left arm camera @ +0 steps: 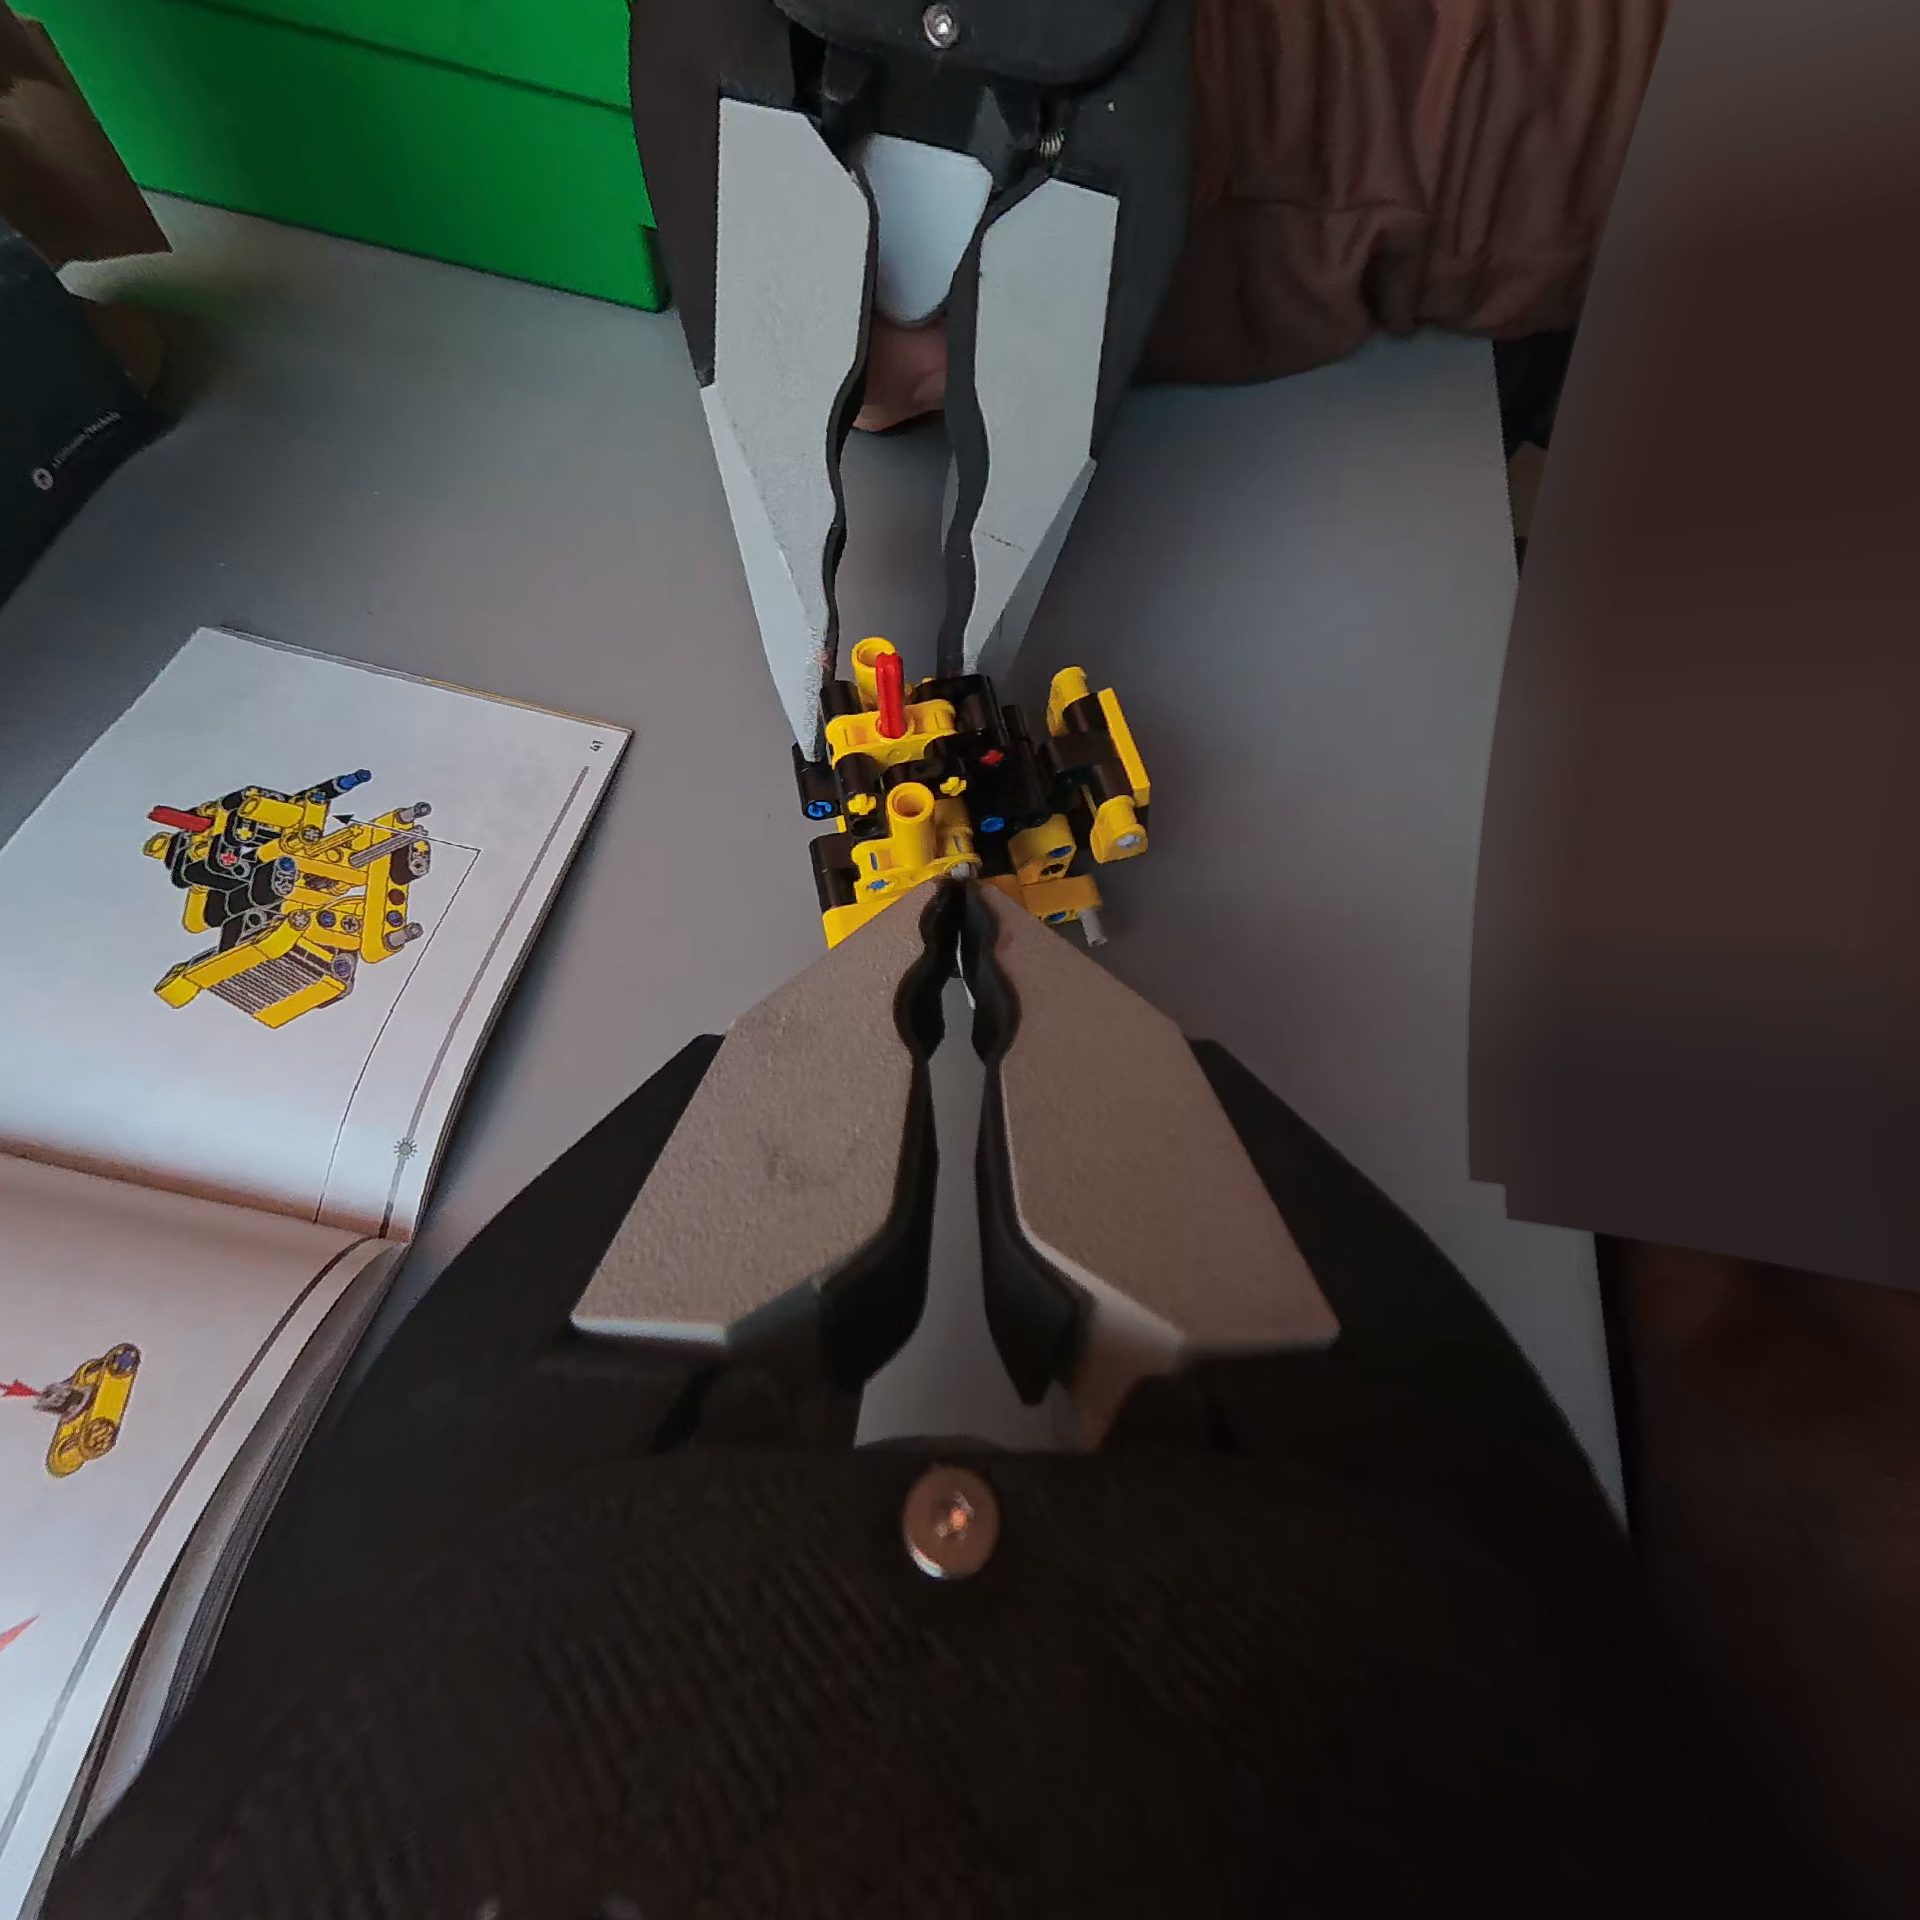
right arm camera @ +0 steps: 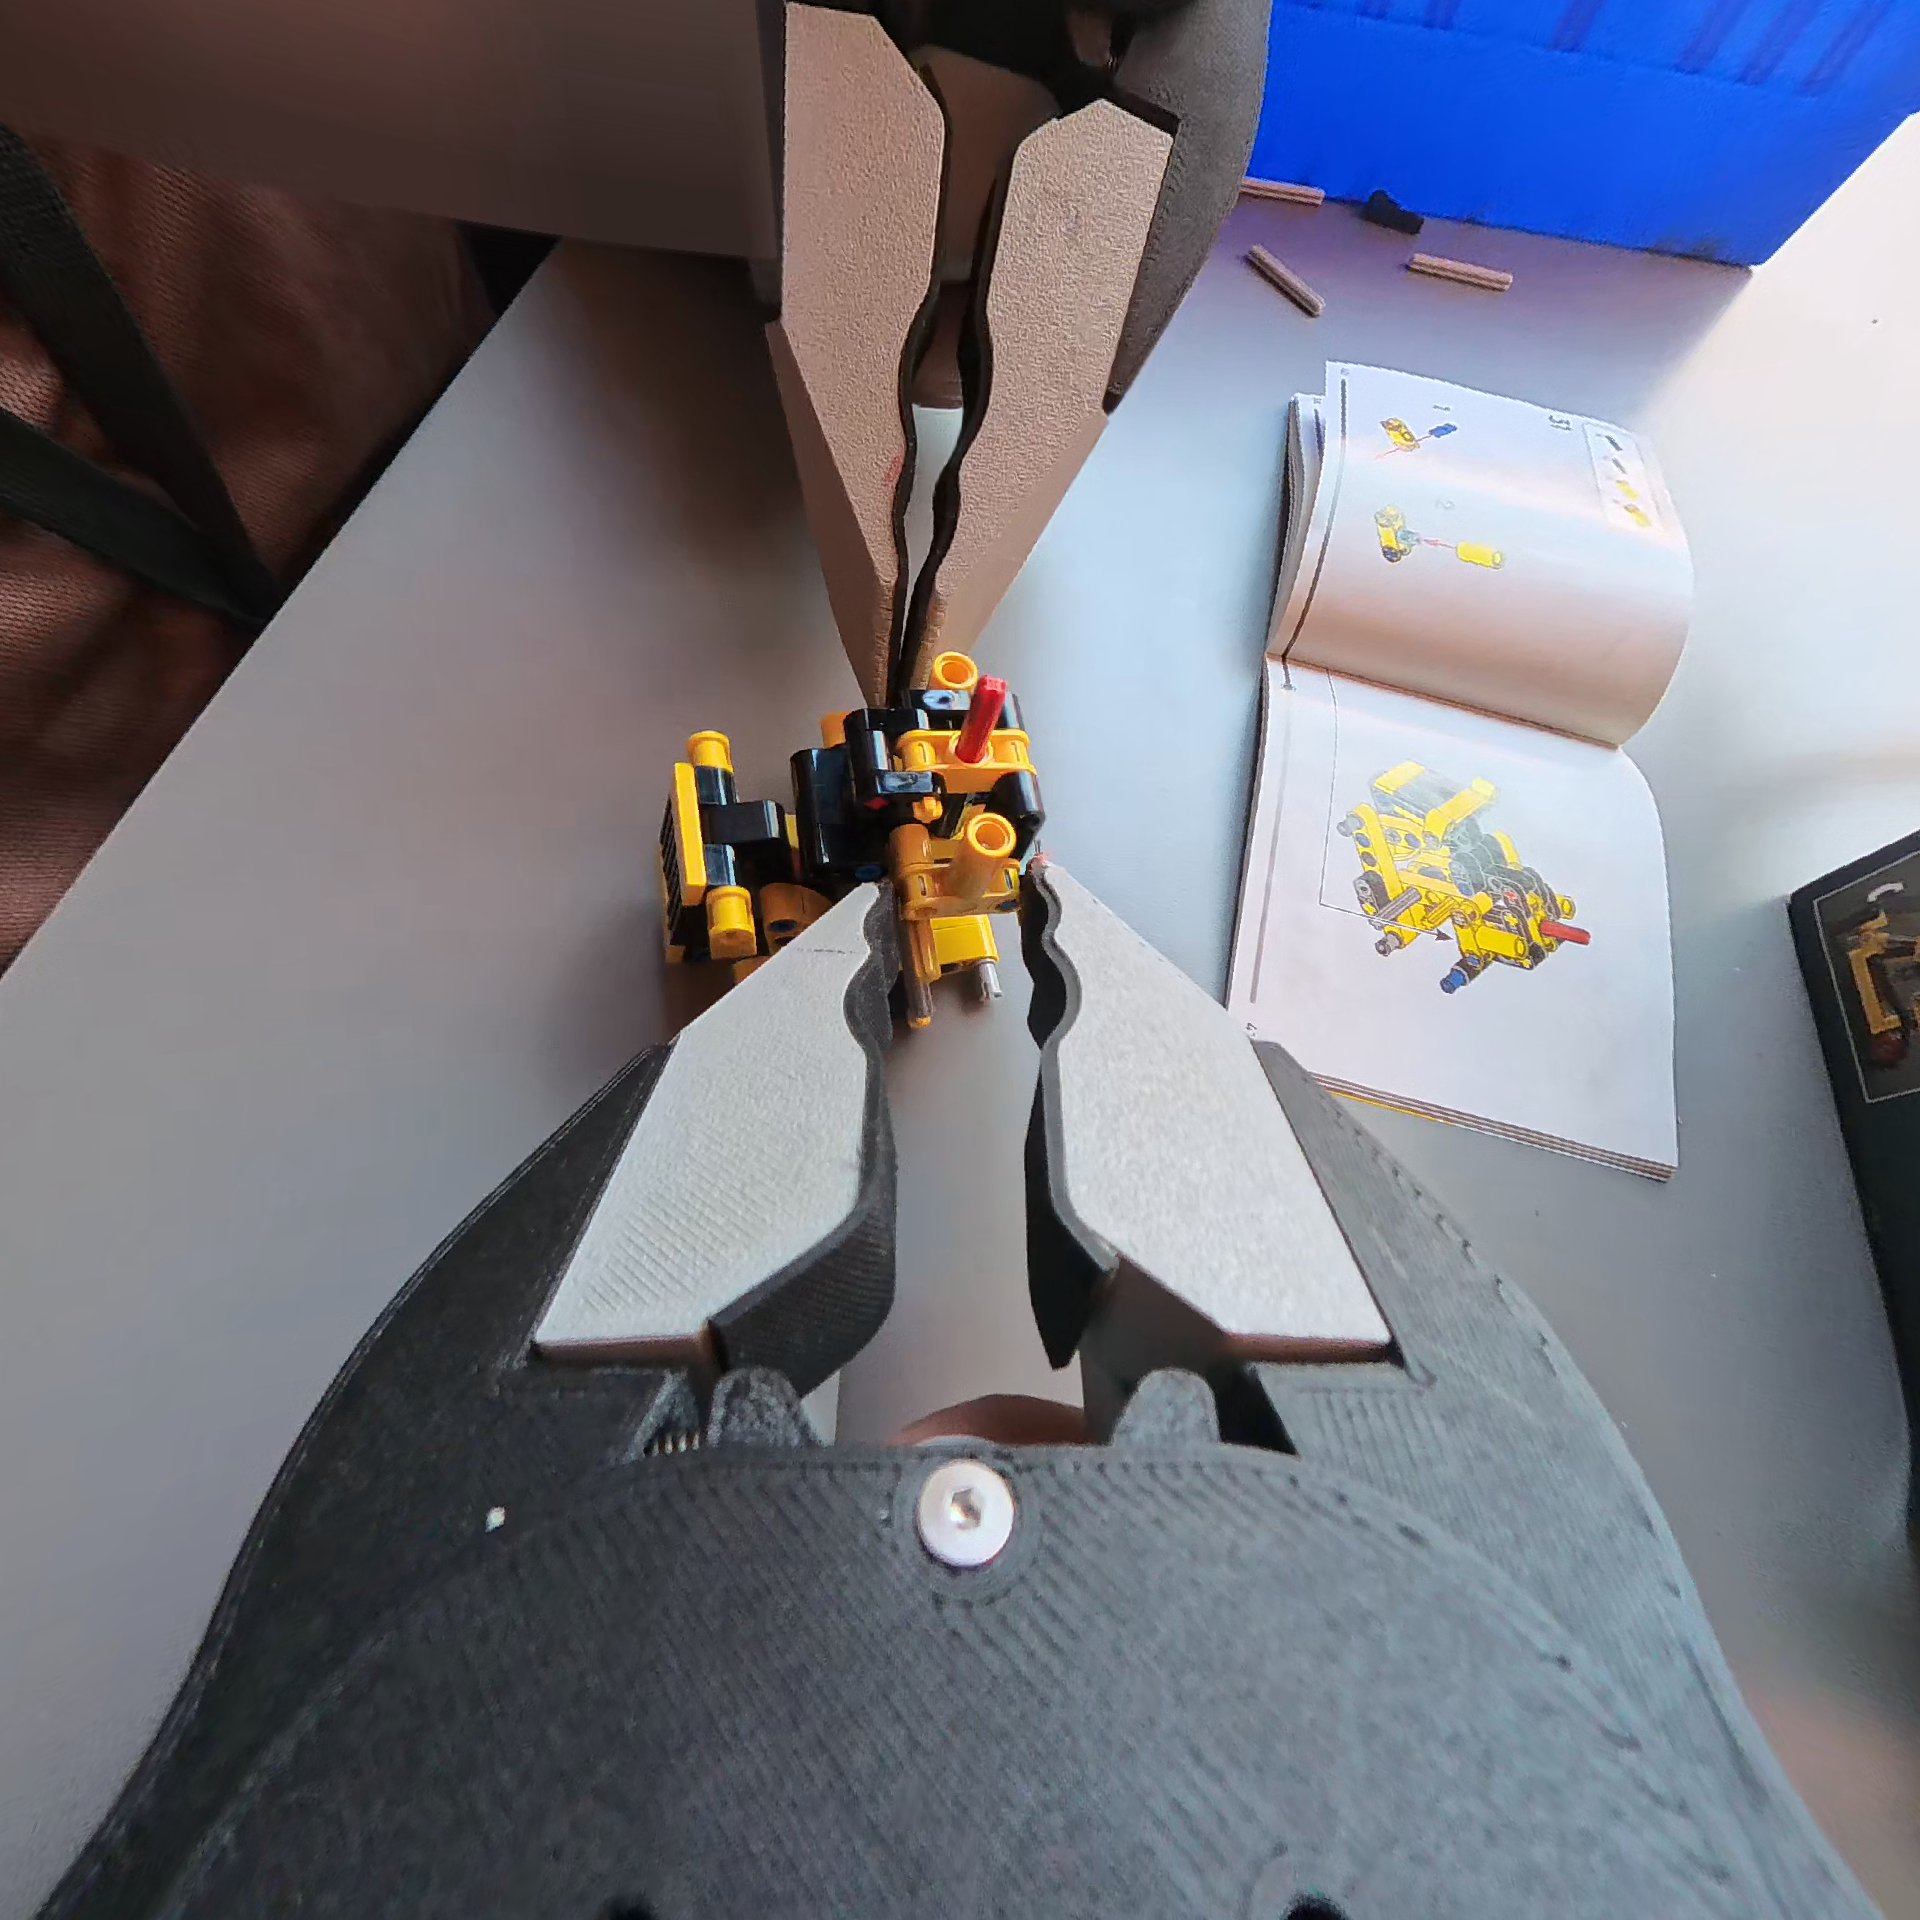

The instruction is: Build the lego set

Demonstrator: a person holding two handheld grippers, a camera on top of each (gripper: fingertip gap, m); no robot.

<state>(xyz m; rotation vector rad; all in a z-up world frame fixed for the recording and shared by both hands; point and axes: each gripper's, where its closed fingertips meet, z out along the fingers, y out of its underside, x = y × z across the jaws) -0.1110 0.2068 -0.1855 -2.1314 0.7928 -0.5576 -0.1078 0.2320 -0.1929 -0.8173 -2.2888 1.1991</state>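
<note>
A yellow and black lego model (left arm camera: 935,800) with an upright red axle (right arm camera: 982,717) sits on the grey table (left arm camera: 416,468); it also shows in the right wrist view (right arm camera: 914,810). My right gripper (right arm camera: 958,888) is closed around the model's near yellow part, and in the left wrist view (left arm camera: 891,717) it reaches in from the far side. My left gripper (left arm camera: 958,896) is nearly closed on a thin grey axle (left arm camera: 965,871) at the model's edge. In the right wrist view the left gripper (right arm camera: 914,665) touches the model's far side.
An open instruction booklet (left arm camera: 260,935) lies beside the model, also in the right wrist view (right arm camera: 1455,831). A green box (left arm camera: 364,125) and a blue box (right arm camera: 1558,104) stand at the table's back. Small brown sticks (right arm camera: 1283,278) and a dark booklet (right arm camera: 1860,987) lie nearby. The tips of both grippers are at nearly the same place.
</note>
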